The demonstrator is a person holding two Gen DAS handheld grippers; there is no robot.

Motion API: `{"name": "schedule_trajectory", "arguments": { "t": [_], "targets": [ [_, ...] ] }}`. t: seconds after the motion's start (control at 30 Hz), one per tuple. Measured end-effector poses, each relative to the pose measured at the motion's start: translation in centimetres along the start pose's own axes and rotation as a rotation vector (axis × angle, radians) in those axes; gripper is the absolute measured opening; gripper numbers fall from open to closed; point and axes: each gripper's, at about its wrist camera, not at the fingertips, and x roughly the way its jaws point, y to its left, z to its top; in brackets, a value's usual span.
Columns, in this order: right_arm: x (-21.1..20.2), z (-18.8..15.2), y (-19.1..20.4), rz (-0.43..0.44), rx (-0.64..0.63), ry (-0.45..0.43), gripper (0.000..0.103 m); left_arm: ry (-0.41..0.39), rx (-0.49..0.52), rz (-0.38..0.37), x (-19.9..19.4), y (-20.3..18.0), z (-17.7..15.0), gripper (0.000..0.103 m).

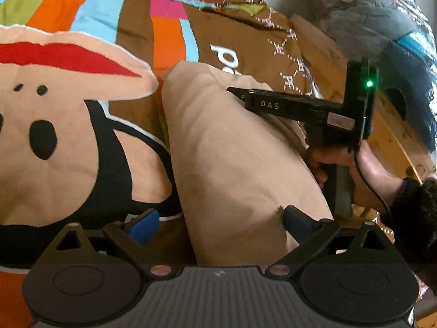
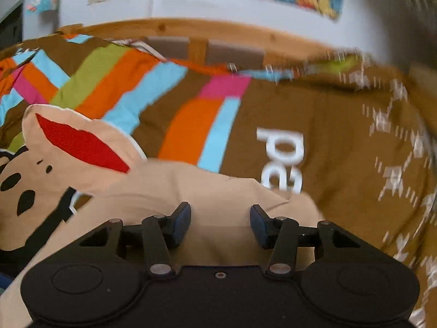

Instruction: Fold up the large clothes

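Left gripper is spread wide over the tan cloth, which lies on the brown printed bedcover. Only its view shows the right gripper, seen from the side; the right view shows those fingers apart too.

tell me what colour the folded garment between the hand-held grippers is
Plain beige garment, no print; clearest in the left wrist view.
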Motion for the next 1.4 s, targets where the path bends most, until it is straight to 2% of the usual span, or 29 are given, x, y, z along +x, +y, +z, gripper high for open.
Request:
{"name": "schedule_trajectory", "arguments": {
  "t": [0.07, 0.33, 0.5, 0.6, 0.7, 0.8, 0.9, 1.07, 1.2, 1.27, 1.4],
  "targets": [
    [0.4, -1.1, -0.6, 0.004, 0.064, -0.005, 0.05, 0.019, -0.005, -0.007, 0.8, 0.1, 0.2, 0.099],
    [0.1, -1.7, -0.7, -0.039, 0.074, -0.029, 0.05, 0.042, 0.018, 0.007, 1.2, 0.0, 0.2, 0.1],
    [-6.0, -1.7, -0.7, -0.06, 0.185, -0.092, 0.049, 0.043, 0.012, 0.022, -1.0, -0.5, 0.9, 0.099],
    [-10.1, -3.4, 0.7, -0.065, 0.24, -0.107, 0.05, 0.021, -0.003, 0.057, -2.2, -0.8, 1.5, 0.102],
    [-13.8, -5.6, 2.4, -0.115, 0.225, -0.127, 0.05, 0.007, 0.001, 0.062, -2.9, -1.2, 1.8, 0.102],
    [-16.2, -7.4, 3.8, -0.17, 0.257, -0.146, 0.05, 0.011, 0.018, 0.094, -2.9, -1.7, 1.8, 0.102],
    [-17.7, -9.0, 4.6, -0.177, 0.294, -0.155, 0.05, 0.024, 0.026, 0.098, -2.8, -2.1, 1.8, 0.102],
    [-17.5, -10.9, 6.6, -0.177, 0.176, -0.105, 0.059, 0.056, 0.059, 0.132, -2.1, -2.2, 1.3, 0.103],
    [-16.2, -12.8, 5.9, -0.211, 0.215, -0.049, 0.059, 0.07, 0.044, 0.107, -1.5, -1.6, 1.0, 0.103],
    [-16.0, -13.6, 5.5, -0.2, 0.239, -0.054, 0.058, 0.073, 0.049, 0.1, -1.2, -1.3, 0.8, 0.103],
    [-15.4, -14.2, 6.0, -0.218, 0.208, -0.063, 0.058, 0.079, 0.077, 0.11, -0.4, -1.3, 0.5, 0.103]
  ]
}}
